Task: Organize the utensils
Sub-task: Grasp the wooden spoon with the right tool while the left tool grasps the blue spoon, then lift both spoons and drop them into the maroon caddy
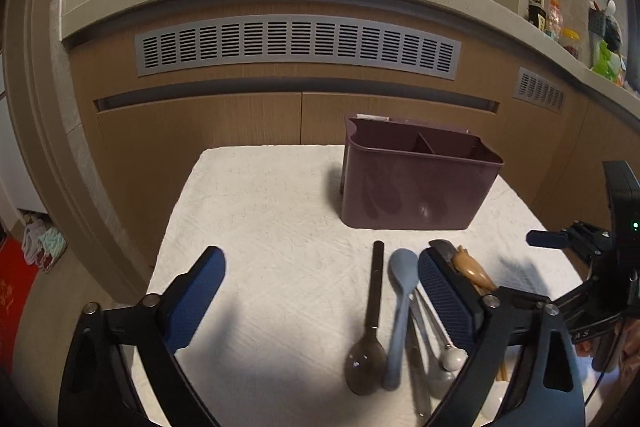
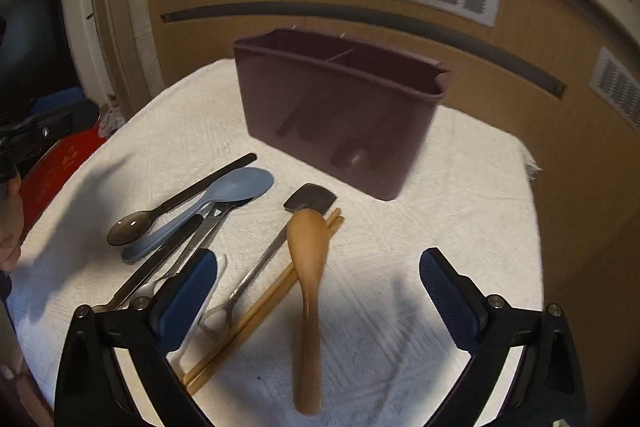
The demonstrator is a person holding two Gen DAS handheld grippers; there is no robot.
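Our right tongs [image 2: 320, 291] stand wide apart with nothing between the pads, hanging over the wooden spoon [image 2: 307, 291], which lies on the white cloth [image 2: 460, 195] with its bowl toward the holder [image 2: 340, 115]. Just left of it lie the chopsticks [image 2: 256, 311] and a metal spatula [image 2: 272, 259], crossing one another.

Our left tongs [image 1: 320, 299] are likewise spread and empty, above bare cloth, with the right pad beside the other cluster: a dark spoon [image 1: 370, 327], a blue spoon [image 1: 400, 307] and some steel pieces [image 1: 424, 339] we cannot tell apart, partly hidden behind that pad.

Beyond both, the purple holder stands upright at the far side of the desk, near the cabinet [image 1: 240, 123]. Its two compartments look empty as far as we can see into them.

So we judge the sorting has hardly begun: every utensil in view is still flat on the cloth, none is gripped, and all remain to be lifted into the holder. The wooden spoon looks the likeliest first pick.
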